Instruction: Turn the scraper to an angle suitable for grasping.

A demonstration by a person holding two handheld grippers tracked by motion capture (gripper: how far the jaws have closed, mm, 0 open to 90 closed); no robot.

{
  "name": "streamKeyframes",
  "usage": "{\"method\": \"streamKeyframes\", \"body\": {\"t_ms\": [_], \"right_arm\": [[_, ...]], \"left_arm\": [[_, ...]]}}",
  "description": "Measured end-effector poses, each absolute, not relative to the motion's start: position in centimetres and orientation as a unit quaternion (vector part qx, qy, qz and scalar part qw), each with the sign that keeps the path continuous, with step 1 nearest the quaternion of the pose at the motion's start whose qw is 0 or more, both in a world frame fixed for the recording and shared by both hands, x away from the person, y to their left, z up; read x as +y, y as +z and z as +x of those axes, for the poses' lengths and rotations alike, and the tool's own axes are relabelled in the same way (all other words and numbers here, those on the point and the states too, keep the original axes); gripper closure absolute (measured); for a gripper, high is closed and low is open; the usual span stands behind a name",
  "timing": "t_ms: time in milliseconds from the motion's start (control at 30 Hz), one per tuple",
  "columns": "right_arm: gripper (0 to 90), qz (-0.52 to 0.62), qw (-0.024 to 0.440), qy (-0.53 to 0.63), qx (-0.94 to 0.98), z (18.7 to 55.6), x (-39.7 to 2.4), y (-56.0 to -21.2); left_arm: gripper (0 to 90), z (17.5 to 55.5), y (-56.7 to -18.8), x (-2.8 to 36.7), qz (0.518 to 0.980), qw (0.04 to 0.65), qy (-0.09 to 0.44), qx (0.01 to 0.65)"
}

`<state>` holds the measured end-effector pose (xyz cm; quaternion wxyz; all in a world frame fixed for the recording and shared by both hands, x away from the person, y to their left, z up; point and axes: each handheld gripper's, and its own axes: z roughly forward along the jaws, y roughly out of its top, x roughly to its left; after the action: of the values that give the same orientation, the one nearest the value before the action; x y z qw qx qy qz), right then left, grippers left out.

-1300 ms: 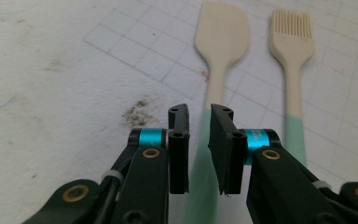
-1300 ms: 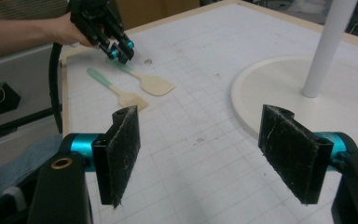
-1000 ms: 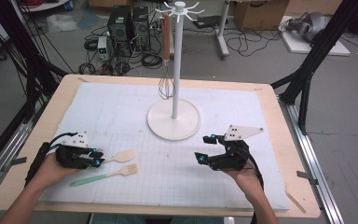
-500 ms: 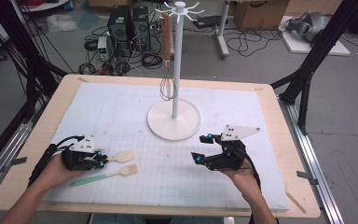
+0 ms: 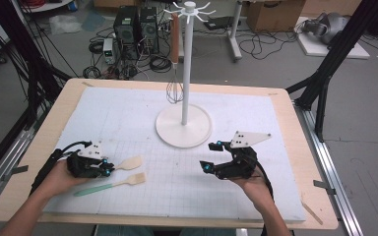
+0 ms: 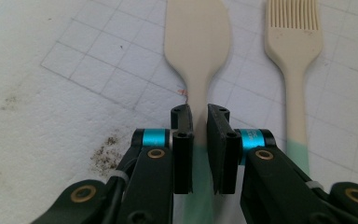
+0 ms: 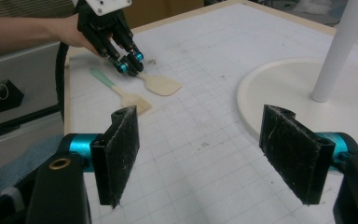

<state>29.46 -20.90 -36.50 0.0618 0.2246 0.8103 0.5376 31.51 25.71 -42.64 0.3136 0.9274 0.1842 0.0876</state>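
A white utensil stand (image 5: 183,126), a tall pole on a round base with hooks at the top, stood on the white gridded mat (image 5: 128,113) that covered the wooden desk (image 5: 300,147). A whisk (image 5: 174,88) with a wooden handle hung from one of its hooks, beside the pole.

Well to the left of the stand's base and nearer the person, the left tongs (image 6: 200,140) lay low over the mat. Their jaws had just been closing and were now pinched on the thin neck of a cream silicone spatula (image 6: 196,42), where the cream gave way to a mint-green handle. The spatula lay flat on the mat, its blade pointing toward the stand. Just beside it, on the side away from the stand, lay a basting brush (image 6: 293,37) of the same cream and mint colours, parallel to the spatula and not touching it.

To the right of the stand's base and nearer the person, the right tongs (image 7: 219,154) hung above bare mat, their jaws standing wide apart with nothing between them, pointing across toward the left tongs.
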Motion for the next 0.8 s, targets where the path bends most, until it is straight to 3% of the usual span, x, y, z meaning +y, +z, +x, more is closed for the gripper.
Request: {"method": "streamKeyframes", "body": {"t_ms": [800], "right_arm": [[25.1,0.224,0.062,0.524,0.819,29.4,-20.4,-36.5]], "left_arm": [[80.5,31.6,-38.9,23.9,0.915,0.360,0.086,0.158]]}}
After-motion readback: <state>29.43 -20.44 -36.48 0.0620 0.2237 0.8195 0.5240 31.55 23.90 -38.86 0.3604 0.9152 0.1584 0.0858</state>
